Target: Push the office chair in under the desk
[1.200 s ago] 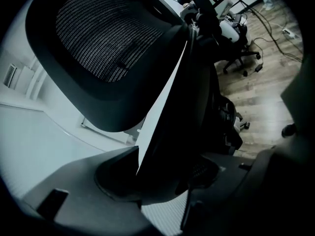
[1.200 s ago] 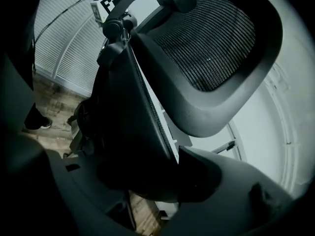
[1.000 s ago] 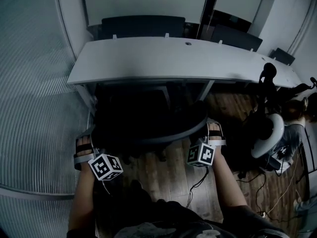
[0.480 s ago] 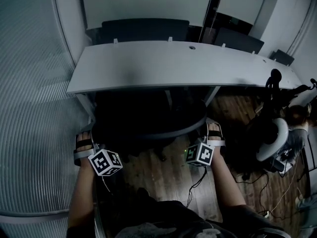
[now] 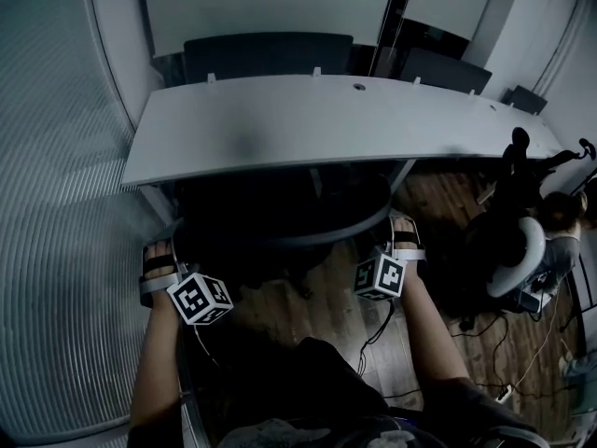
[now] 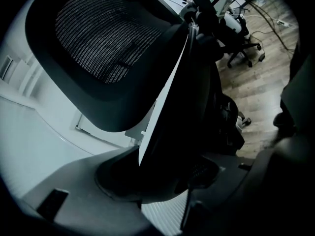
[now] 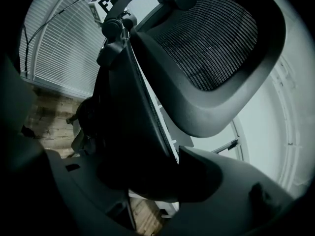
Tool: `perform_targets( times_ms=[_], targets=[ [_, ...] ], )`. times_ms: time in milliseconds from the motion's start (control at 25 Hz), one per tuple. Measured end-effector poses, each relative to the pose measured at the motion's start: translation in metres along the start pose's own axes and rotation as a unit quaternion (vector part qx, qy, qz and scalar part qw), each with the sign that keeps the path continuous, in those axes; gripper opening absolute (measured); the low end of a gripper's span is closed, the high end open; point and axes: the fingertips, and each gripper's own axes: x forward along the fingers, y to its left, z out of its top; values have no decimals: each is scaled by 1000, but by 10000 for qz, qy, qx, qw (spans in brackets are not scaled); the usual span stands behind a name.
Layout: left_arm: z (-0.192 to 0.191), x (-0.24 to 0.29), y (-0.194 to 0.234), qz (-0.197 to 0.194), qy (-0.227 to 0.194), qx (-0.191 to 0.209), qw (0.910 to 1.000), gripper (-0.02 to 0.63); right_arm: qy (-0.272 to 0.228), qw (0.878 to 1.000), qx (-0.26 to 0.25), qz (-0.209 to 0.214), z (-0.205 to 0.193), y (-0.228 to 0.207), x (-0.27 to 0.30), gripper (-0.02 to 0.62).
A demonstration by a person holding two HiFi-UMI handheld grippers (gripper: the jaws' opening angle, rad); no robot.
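Observation:
The black office chair point(image 5: 280, 220) stands at the grey desk point(image 5: 317, 119), its seat and most of its backrest hidden under the desk's front edge. My left gripper point(image 5: 157, 256) is shut on the left edge of the backrest and my right gripper point(image 5: 407, 237) on the right edge. In the left gripper view the backrest edge point(image 6: 167, 107) runs between the jaws of the left gripper point(image 6: 162, 183), with the mesh headrest point(image 6: 103, 38) above. In the right gripper view the same edge point(image 7: 133, 117) fills the right gripper point(image 7: 152, 181), below the headrest point(image 7: 211, 38).
A ribbed glass wall point(image 5: 56, 213) closes the left side. Dark monitors point(image 5: 266, 54) stand behind the desk. A second office chair point(image 5: 511, 250) stands at the right on the wood floor, and cables point(image 5: 373, 329) trail behind the chair.
Both grippers and the chair have moved forward towards the desk. More of the backrest now lies under the desk's edge.

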Motion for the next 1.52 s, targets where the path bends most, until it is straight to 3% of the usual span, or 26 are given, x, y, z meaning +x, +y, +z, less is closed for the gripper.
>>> perform_targets(
  times_ms=[840,1520],
  targets=[
    [-3,101,43,25,12,13,10000,249,-116,9999,28,-60,23,-26,99,253],
    [0,149,58,147,96,-36,9998,250,-328,9994,-19,-121,28,-41,151,254]
  ],
)
